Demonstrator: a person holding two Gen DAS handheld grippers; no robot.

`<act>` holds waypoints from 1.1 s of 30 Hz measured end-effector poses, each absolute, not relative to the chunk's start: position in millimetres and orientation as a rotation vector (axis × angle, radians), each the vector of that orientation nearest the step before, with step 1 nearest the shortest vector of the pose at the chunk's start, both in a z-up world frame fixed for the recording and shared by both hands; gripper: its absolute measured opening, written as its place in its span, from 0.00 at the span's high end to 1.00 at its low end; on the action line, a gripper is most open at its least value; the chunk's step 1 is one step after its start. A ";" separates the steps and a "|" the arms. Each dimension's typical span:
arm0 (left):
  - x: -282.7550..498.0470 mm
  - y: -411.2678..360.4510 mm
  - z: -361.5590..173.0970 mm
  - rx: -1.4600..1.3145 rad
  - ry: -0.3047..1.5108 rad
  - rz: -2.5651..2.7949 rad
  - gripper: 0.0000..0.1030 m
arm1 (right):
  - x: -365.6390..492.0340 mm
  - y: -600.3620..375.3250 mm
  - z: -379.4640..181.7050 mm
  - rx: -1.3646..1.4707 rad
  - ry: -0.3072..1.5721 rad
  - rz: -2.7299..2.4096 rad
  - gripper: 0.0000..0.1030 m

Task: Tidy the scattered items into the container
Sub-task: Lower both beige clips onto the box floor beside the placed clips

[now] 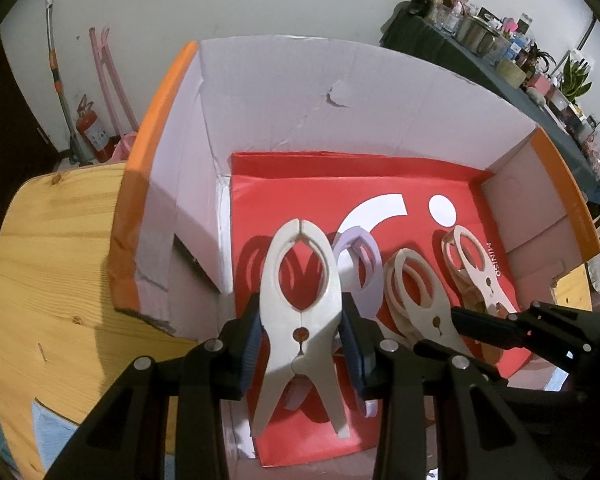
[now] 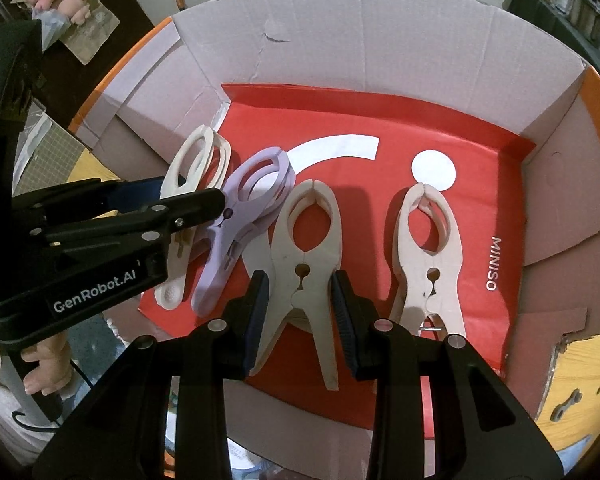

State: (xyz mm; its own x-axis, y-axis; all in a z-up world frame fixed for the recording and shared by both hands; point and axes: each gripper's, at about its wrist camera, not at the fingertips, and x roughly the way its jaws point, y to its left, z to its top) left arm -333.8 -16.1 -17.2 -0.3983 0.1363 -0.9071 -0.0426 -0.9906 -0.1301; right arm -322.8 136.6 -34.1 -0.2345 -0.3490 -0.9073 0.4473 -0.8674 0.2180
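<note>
**Four large clothes pegs counted inside the cardboard box**

Landmark: the red paper bag (image 2: 440, 128) lining the floor of the box (image 2: 340, 32).

1. Left gripper (image 1: 302, 336): one. Jaws narrowed onto a white peg (image 1: 300, 292), pads pressing its waist on both sides; the peg is held upright over the near left part of the red bag.
2. Right gripper (image 2: 300, 304): one. Jaws narrowed onto a cream peg (image 2: 306, 248), gripped at its waist, over the near middle of the red bag.
3. Pink-beige peg (image 2: 430, 256): one. Lies flat on the red bag, just right of the cream peg, its nose touching the white dot printed on the bag.
4. Lilac peg (image 2: 243, 216): one. Tilted on its side on the left part of the red bag, between the white and cream pegs.
5. Box: one, orange outside, pale inside, standing on a wooden table (image 1: 51, 260).

Pegs total: four, two held, two lying loose.
</note>
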 end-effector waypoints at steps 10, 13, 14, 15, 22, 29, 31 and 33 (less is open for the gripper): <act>-331.6 -18.6 -16.1 -1.663 -0.149 2.536 0.62 | -319.2 135.5 -29.9 1.540 0.130 -2.138 0.70; -331.3 -18.6 -15.7 -1.662 -0.147 2.540 0.62 | -319.7 135.0 -30.6 1.540 0.126 -2.142 0.70; -331.1 -18.2 -15.3 -1.661 -0.144 2.543 0.62 | -319.6 135.3 -30.6 1.539 0.127 -2.143 0.70; -330.7 -17.9 -14.6 -1.659 -0.141 2.548 0.61 | -319.2 135.6 -30.5 1.540 0.131 -2.145 0.70; -328.3 -20.0 -9.0 -1.647 -0.122 2.567 0.59 | -318.6 136.5 -29.7 1.544 0.131 -2.153 0.70; -330.6 -22.6 -12.8 -1.664 -0.125 2.559 0.59 | -317.7 134.7 -30.3 1.548 0.136 -2.152 0.70; -330.9 -23.1 -13.9 -1.667 -0.125 2.556 0.59 | -317.4 134.5 -30.1 1.548 0.140 -2.153 0.70; -331.0 -24.5 -14.3 -1.670 -0.131 2.554 0.59 | -317.2 134.2 -30.2 1.548 0.139 -2.152 0.70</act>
